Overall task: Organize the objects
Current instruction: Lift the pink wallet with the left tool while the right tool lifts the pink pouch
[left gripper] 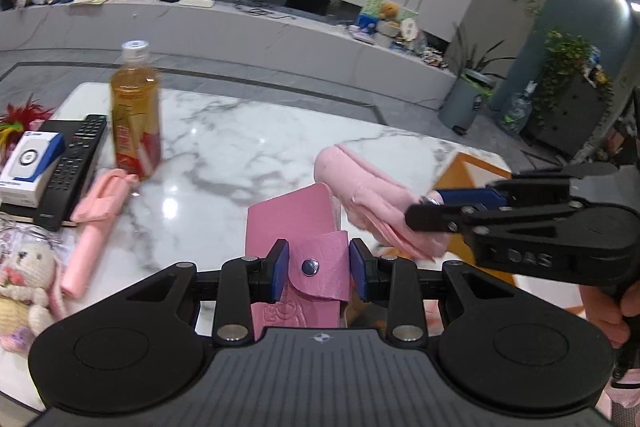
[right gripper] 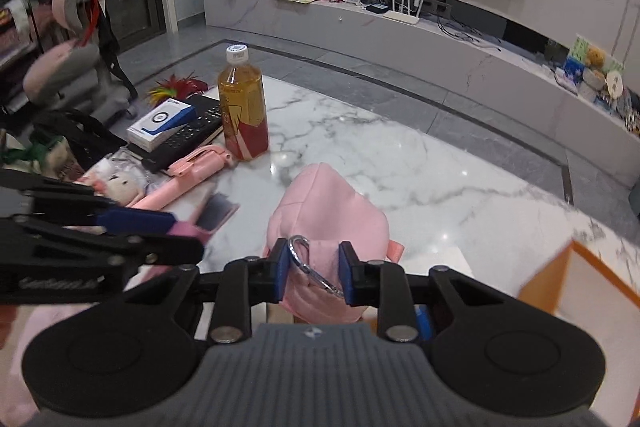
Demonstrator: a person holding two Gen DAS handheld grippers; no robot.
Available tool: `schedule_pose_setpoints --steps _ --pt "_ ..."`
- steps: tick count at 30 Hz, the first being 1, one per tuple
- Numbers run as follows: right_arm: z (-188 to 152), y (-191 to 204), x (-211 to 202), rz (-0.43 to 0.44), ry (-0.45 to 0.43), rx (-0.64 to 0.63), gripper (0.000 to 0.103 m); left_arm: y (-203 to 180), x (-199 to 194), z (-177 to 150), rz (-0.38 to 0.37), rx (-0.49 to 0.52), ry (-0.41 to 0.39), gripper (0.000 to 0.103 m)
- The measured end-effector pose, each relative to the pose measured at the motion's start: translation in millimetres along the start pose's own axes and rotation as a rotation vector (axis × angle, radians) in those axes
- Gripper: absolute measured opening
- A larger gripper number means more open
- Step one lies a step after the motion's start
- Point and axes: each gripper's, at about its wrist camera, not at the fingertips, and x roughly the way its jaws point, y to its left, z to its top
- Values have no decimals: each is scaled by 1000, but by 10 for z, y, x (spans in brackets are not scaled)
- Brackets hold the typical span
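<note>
Right now, at the bottom centre of your left wrist view, the left gripper [left gripper: 319, 269] has its blue pads pressed against the sides of a pink leather case [left gripper: 296, 227], pinching it at the snap flap. The case's long axis runs straight away from the jaws, up the frame, and it appears lifted clear of the marble table [left gripper: 248, 147].

In your right wrist view, the right gripper [right gripper: 313, 269] sits low in the middle, its pads clamped on the near end of a pink fabric pouch [right gripper: 326, 211], where a silver carabiner [right gripper: 304, 259] hangs. The pouch also extends away from the jaws, up the frame. In the left view it juts in from the right, just beside the case's far end.

At the lower right of the right view sits the orange-edged box [right gripper: 576, 279], close beside the right gripper; that hand looks the nearer one if the box is the destination, which is only a guess.

Farther off, at the left of both views, stand the tea bottle [right gripper: 242, 107], a pink selfie stick [right gripper: 188, 175], the remote [left gripper: 74, 167] and a small white box [right gripper: 164, 123].
</note>
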Motion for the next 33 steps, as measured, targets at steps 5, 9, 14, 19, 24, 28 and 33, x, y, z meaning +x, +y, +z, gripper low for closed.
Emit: schedule_pose_setpoints --steps 5,9,14,19,24,28,33 --pt "-292 -177 -378 67 71 51 28 -287 62 -107 -53 32 17 38" --pt "-467 -289 -483 92 149 66 28 -434 153 -168 -75 51 34 38" --pt "-599 -487 -280 80 202 121 29 -547 270 -197 -86 60 60 38" --pt "-507 -672 -66 132 196 185 35 -583 363 -172 -78 66 75 38" --pt "-302 -792 64 118 145 206 37 -593 447 -131 -80 56 83 38" --pt "-188 -888 211 115 107 236 38 -592 528 -72 -75 45 78 38" --pt "-118 -968 376 123 68 273 41 -560 630 36 -61 25 67 38"
